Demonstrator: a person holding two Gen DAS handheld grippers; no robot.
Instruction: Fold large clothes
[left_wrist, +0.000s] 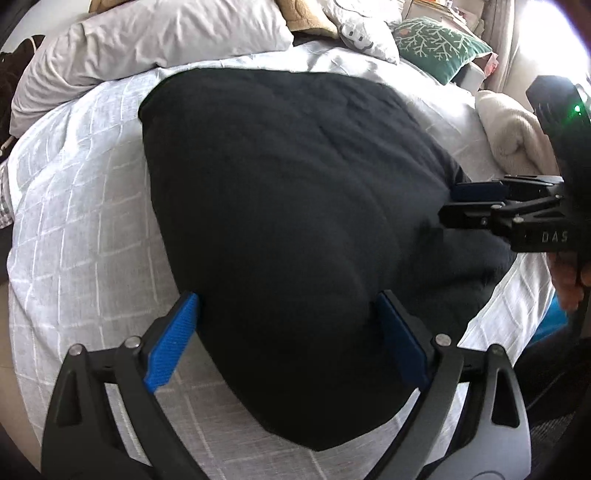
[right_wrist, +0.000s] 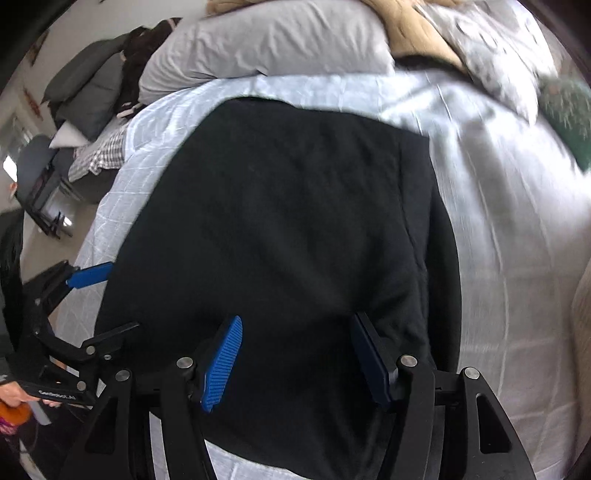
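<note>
Standing spread wide, the left gripper (left_wrist: 288, 332) hangs over the near part of a black garment (left_wrist: 288, 206), its blue pads (left_wrist: 171, 343) apart with nothing pinched between them; whether the tips touch the cloth cannot be told. The right gripper (right_wrist: 295, 363) is likewise parted above the same garment, gripping nothing. The garment lies flat and folded on a pale checked duvet (left_wrist: 81, 206). Beyond it sit a grey pillow (left_wrist: 147, 40) and a green cushion (left_wrist: 439, 46).
</note>
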